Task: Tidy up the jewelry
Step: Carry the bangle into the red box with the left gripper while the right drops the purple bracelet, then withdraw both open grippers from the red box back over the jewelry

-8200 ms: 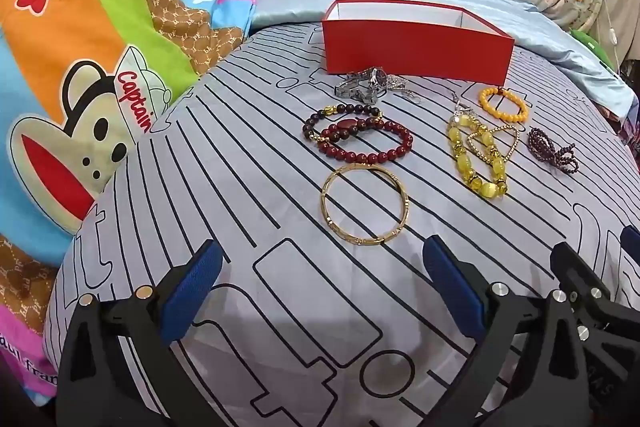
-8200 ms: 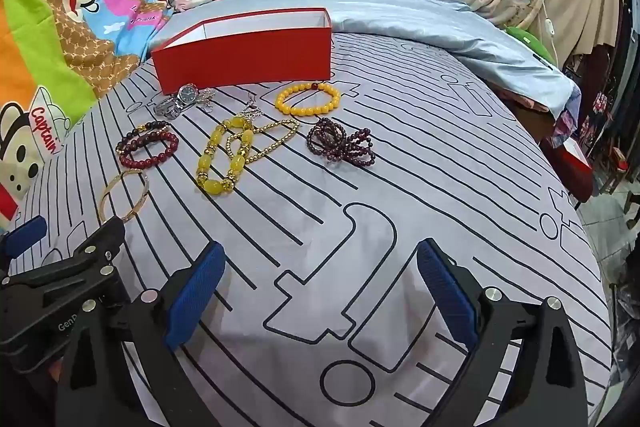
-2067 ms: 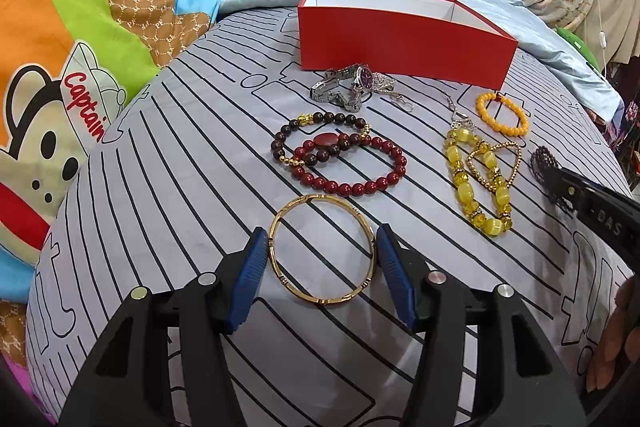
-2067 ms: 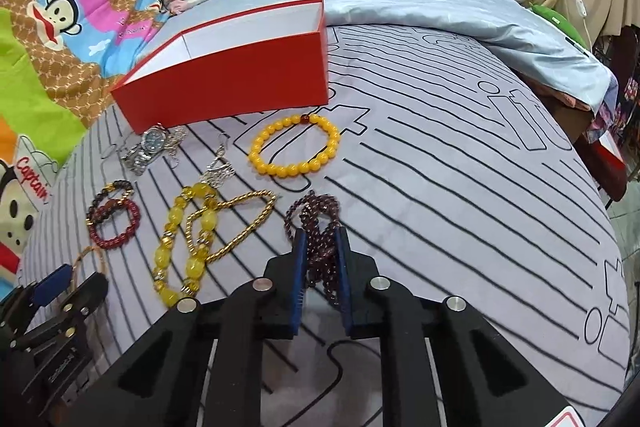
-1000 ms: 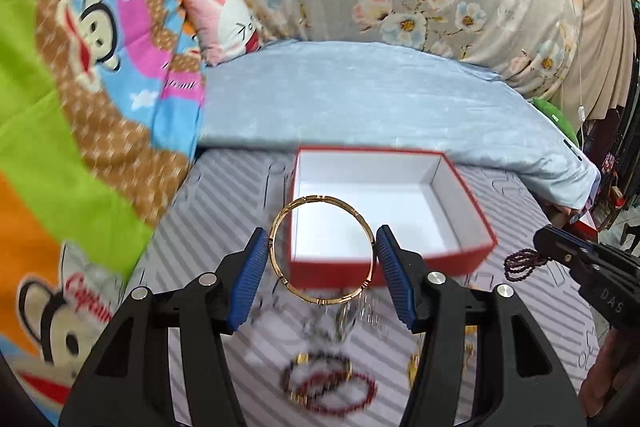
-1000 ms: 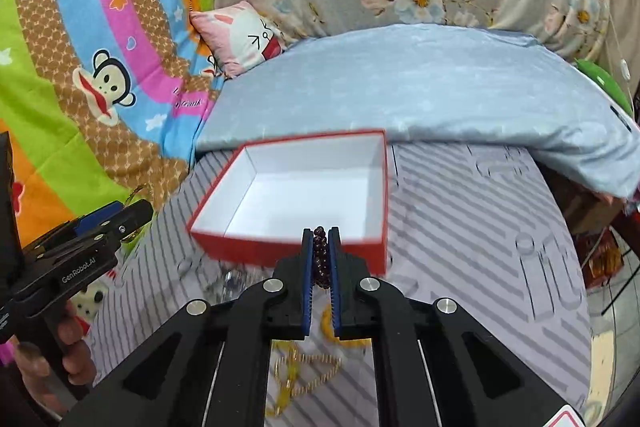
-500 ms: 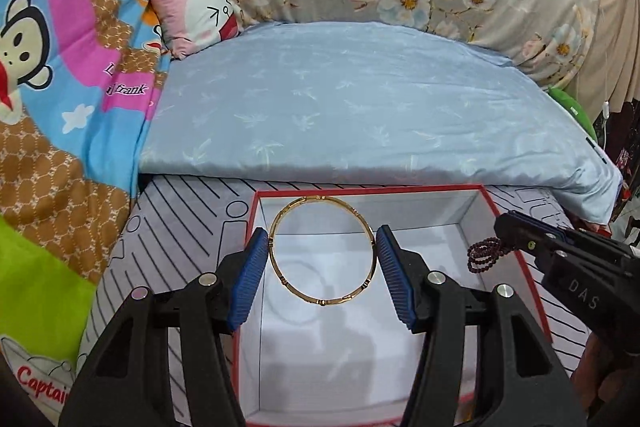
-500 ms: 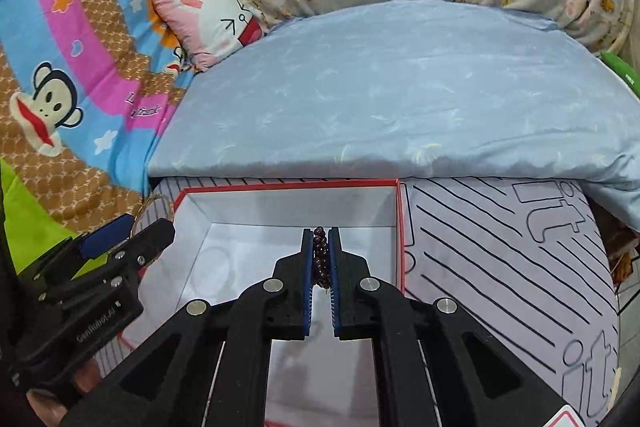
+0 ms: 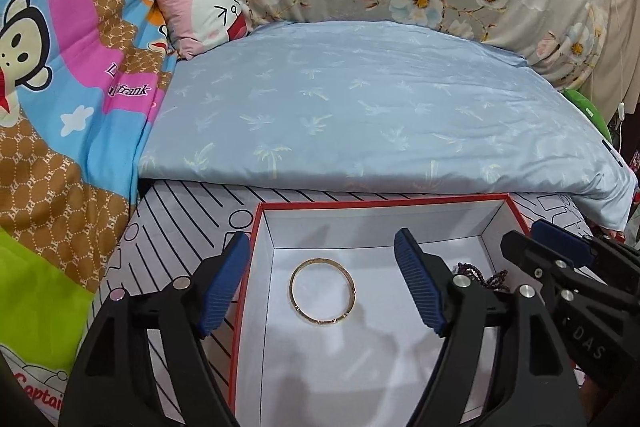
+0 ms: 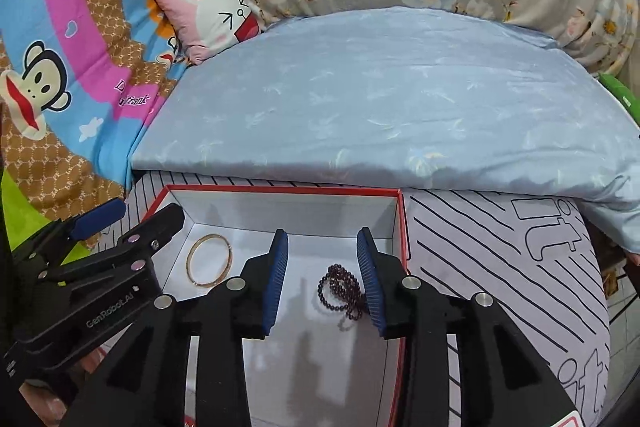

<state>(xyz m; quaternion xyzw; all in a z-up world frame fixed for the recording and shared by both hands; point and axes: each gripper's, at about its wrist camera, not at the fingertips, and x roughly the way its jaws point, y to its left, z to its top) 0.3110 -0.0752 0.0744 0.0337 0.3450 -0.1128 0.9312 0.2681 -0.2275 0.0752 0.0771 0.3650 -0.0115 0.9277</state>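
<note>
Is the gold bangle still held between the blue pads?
No, the gold bangle lies loose on the red box's white floor, clear of both pads.

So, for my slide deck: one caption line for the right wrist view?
Right gripper, jaws just opened, above the dark beaded bracelet in the red box, beside the gold bangle.

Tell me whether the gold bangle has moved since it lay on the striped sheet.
Yes. The gold bangle now lies inside the red box, released from the left gripper.
</note>
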